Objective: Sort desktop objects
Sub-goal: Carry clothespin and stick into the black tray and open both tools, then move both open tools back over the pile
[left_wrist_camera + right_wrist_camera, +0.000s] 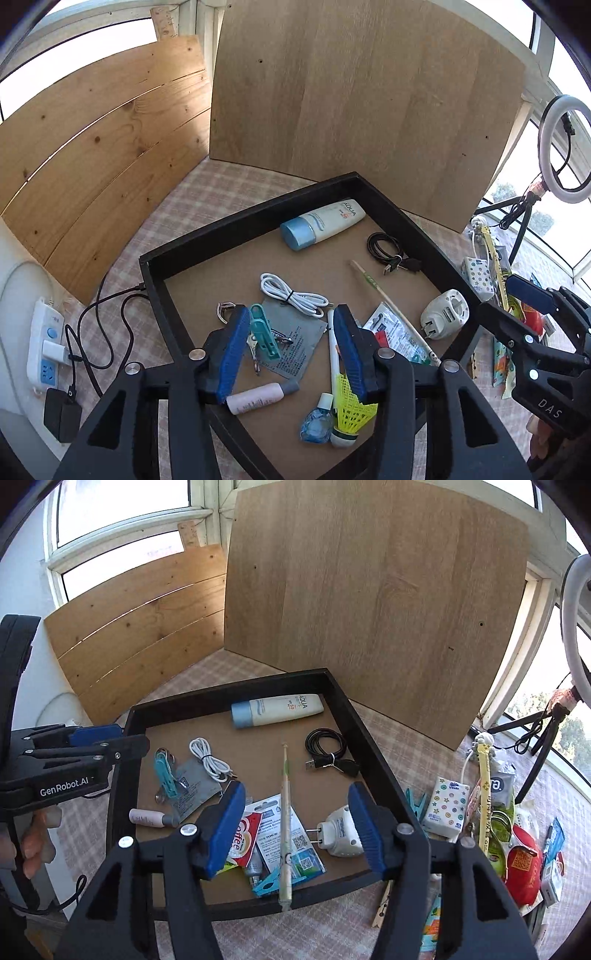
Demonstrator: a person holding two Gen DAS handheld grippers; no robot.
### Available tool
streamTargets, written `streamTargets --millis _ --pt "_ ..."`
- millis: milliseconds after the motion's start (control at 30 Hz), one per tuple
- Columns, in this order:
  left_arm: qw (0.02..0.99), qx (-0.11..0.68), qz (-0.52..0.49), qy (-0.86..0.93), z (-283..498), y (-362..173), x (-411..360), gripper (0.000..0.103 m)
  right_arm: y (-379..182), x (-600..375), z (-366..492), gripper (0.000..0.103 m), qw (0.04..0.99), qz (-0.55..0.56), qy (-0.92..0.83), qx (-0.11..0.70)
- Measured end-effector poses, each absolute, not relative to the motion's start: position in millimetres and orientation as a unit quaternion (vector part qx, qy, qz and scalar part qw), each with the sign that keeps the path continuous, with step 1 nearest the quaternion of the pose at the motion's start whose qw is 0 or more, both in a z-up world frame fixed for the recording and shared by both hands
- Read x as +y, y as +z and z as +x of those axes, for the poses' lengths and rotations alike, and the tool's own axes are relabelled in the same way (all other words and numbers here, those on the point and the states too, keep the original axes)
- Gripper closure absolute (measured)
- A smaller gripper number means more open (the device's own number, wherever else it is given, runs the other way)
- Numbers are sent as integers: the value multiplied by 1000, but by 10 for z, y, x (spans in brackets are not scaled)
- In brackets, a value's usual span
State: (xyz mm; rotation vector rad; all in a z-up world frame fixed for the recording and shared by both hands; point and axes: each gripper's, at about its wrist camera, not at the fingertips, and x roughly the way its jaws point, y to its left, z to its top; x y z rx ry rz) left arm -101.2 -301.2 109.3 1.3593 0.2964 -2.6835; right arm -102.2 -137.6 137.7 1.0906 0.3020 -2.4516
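Here, both tools (pixel 291 354) (pixel 297 827) wide open, empty, sunscreen tube (pixel 321 223) lying crosswise in black tray (pixel 258 210), cap leftward.

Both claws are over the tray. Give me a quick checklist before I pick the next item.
1. Left claw open, holding nothing: ok.
2. Right claw open, holding nothing: ok.
3. Claws apart from each other: ok; each shows at the edge of the other's view.
4. Tray has bare floor left: ok, at the back left.
5. Items still outside the tray: not ok; tissue pack and wooden peg lie on the cloth.
6. Next target: cannot tell.
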Motion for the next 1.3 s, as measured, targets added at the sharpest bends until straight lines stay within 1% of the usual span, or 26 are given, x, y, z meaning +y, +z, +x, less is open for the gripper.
streamTargets --millis 400,567,667,900,1200,1300 --pt "46 88 451 -887 -988 1127 -2826 59 1409 -1155 -1005 46 202 391 -894 87" --pt "33 79 451 -889 -905 1175 -2627 59 1389 -796 -915 40 203 392 -896 52" --pt "24 75 454 -888 -879 1174 -2468 59 1367 -554 -789 39 197 383 -901 53" --pt "-15 58 461 -885 -857 1147 -1880 60 1273 217 -544 38 139 395 -906 62" --pt "-105 17 479 -871 -797 992 -821 61 1057 1731 -197 38 47 448 -893 -22" --pt "-139 0 487 -862 -748 895 -435 61 928 2102 -26 38 21 461 -886 -36"
